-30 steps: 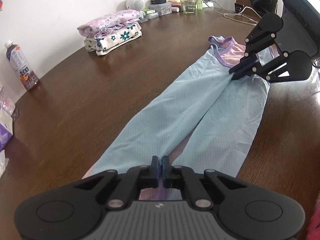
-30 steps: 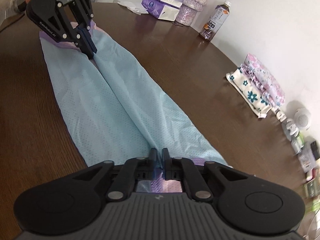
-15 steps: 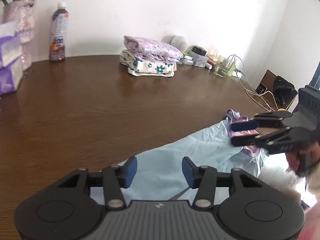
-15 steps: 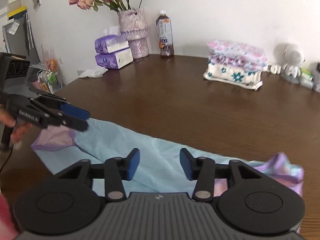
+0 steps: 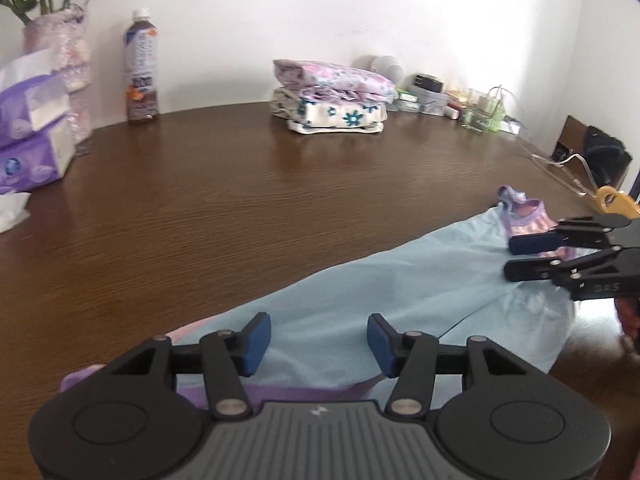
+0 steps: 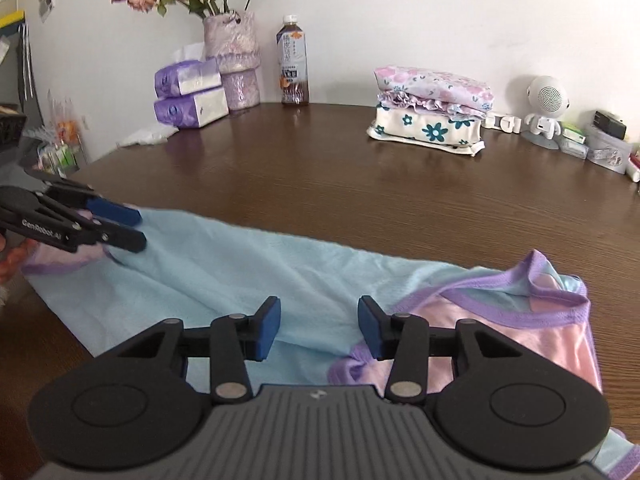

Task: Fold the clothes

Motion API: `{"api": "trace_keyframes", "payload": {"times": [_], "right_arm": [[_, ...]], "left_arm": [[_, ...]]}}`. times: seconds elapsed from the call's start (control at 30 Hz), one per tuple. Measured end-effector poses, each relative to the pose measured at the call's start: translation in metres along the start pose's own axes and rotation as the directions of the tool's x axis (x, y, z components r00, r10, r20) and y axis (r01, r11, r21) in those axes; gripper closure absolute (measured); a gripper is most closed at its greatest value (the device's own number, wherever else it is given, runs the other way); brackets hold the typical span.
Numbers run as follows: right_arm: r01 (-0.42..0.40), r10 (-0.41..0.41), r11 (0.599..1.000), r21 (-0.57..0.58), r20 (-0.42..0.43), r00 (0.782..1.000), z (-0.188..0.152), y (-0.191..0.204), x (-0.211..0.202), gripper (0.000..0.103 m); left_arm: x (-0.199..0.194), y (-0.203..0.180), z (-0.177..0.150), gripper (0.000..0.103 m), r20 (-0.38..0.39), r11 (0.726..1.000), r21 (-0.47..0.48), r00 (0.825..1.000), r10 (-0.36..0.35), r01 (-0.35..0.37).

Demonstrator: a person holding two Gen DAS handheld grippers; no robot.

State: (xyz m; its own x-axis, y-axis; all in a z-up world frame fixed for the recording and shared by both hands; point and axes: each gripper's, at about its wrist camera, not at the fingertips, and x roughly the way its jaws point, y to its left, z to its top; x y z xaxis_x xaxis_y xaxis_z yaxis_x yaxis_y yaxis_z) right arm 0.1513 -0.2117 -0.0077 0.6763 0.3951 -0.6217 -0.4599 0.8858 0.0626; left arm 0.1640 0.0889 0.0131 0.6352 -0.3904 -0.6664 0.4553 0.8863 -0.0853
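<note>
Both tongs stand parted and grasp nothing: your left tongs over one end of the garment, your right tongs over the other. It lies flat on the table, stretched between them. Judging by its drape, the mesh cloth is light, limp and likely to slide. Pinch the purple trim just right of your right tongs; the doubled edge should grip better.

left gripper: "GenRobot.AI" is showing in white on its lower arm | right gripper: "DAS" is reading on its lower arm | tea bottle: label characters are staying too small to read
</note>
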Motion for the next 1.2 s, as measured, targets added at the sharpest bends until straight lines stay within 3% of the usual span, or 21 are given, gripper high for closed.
{"api": "trace_keyframes", "payload": {"times": [0.17,0.27,0.33,0.4,0.5,0.63,0.73,0.9,1.07,1.2], "right_arm": [[0.007,-0.007,0.999,-0.033,-0.009,1.000,0.002,0.004,-0.001,0.059],[-0.005,0.005,1.000,-0.018,0.018,1.000,0.010,-0.007,-0.019,0.059],[0.049,-0.048,0.998,-0.026,0.040,0.998,0.017,-0.020,-0.034,0.059],[0.135,-0.133,0.990,-0.039,0.043,0.990,0.023,-0.036,-0.045,0.059],[0.218,-0.218,0.974,-0.058,0.018,0.976,0.028,-0.062,-0.055,0.059],[0.281,-0.284,0.955,-0.094,-0.021,0.959,0.029,-0.088,-0.054,0.072],[0.288,-0.291,0.954,-0.081,-0.036,0.956,0.028,-0.109,-0.051,0.079],[0.275,-0.279,0.959,-0.066,-0.065,0.958,0.017,-0.136,-0.040,0.079],[0.225,-0.233,0.970,-0.096,-0.076,0.970,0.007,-0.145,-0.033,0.079],[0.180,-0.188,0.976,-0.123,-0.062,0.980,0.003,-0.144,-0.031,0.079]], "left_arm": [[-0.001,-0.009,0.002,0.051,-0.006,0.999,0.037,0.999,0.035,-0.034],[-0.008,-0.016,0.013,0.050,0.008,0.999,0.049,1.000,0.013,-0.013],[-0.012,-0.025,0.023,0.047,0.024,0.998,0.065,1.000,-0.009,0.007],[-0.011,-0.037,0.036,0.039,0.033,0.996,0.079,0.998,-0.045,0.042],[-0.001,-0.062,0.061,0.039,0.026,0.988,0.104,0.992,-0.121,0.118],[0.028,-0.103,0.100,0.040,-0.017,0.964,0.130,0.972,-0.233,0.234],[0.058,-0.135,0.125,0.043,-0.051,0.951,0.122,0.958,-0.281,0.286],[0.109,-0.176,0.150,0.044,-0.107,0.940,0.059,0.938,-0.329,0.337],[0.150,-0.204,0.159,0.058,-0.164,0.927,0.048,0.918,-0.360,0.372],[0.173,-0.215,0.164,0.058,-0.186,0.930,0.032,0.917,-0.353,0.365]]}}
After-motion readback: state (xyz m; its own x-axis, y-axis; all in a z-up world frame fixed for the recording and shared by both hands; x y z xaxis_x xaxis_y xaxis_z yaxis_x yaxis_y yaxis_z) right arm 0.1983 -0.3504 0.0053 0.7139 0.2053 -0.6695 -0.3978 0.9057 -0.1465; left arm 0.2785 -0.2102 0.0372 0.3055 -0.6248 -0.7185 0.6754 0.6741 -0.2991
